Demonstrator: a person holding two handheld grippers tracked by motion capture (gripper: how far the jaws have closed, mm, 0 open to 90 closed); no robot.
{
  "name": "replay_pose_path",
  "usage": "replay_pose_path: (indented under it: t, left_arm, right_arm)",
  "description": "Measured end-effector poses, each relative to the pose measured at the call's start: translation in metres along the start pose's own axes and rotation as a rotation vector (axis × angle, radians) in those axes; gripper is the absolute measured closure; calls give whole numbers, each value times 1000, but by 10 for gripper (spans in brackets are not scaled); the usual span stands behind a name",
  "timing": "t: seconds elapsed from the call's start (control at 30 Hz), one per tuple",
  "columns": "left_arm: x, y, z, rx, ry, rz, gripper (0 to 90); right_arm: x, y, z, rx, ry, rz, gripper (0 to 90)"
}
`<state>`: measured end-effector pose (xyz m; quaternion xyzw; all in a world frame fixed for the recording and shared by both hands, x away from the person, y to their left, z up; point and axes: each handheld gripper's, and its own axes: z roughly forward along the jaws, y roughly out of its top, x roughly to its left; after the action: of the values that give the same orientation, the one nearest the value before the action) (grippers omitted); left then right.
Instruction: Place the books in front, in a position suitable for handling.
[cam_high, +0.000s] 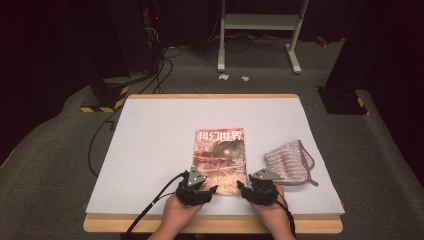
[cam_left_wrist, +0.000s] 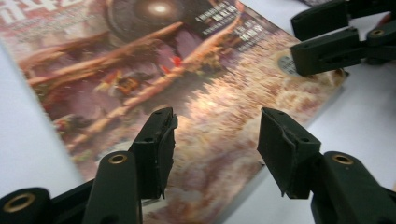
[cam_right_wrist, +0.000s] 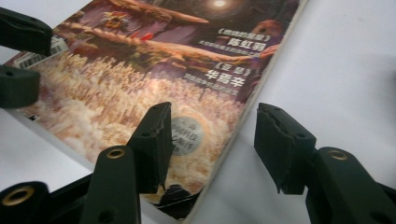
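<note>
Parted jaws of both left gripper (cam_left_wrist: 215, 144) and right gripper (cam_right_wrist: 210, 140), gripping nothing, hovered over magazine (cam_high: 220, 160): light, floppy, glossy-slick, best pinched at its near edge.

Lab or studio: dark curtains (cam_high: 50, 40), floor cables (cam_high: 160, 65), white equipment stand (cam_high: 260, 30).
</note>
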<state>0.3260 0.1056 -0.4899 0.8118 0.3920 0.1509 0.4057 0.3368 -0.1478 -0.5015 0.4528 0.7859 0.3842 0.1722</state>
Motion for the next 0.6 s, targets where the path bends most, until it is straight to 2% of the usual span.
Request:
replay_pose_path:
  t: [0.17,0.27,0.4,0.47,0.6]
  left_arm:
    - [12,0,-5,-17,27,-19,438]
    - [26,-2,-12,-25,55,-27,426]
    - [50,-7,-24,-24,101,-51,415]
    - [60,-10,-30,-20,110,-64,404]
    - [71,-17,-36,-10,121,-67,422]
  right_arm:
    - [-2,0,-4,-16,-16,9,464]
    - [-4,0,-4,-21,-20,2,462]
    - [-6,-1,-3,-22,-24,4,455]
    - [-7,-2,-3,-23,-26,0,450]
    - [-9,-2,-2,-26,-32,3,452]
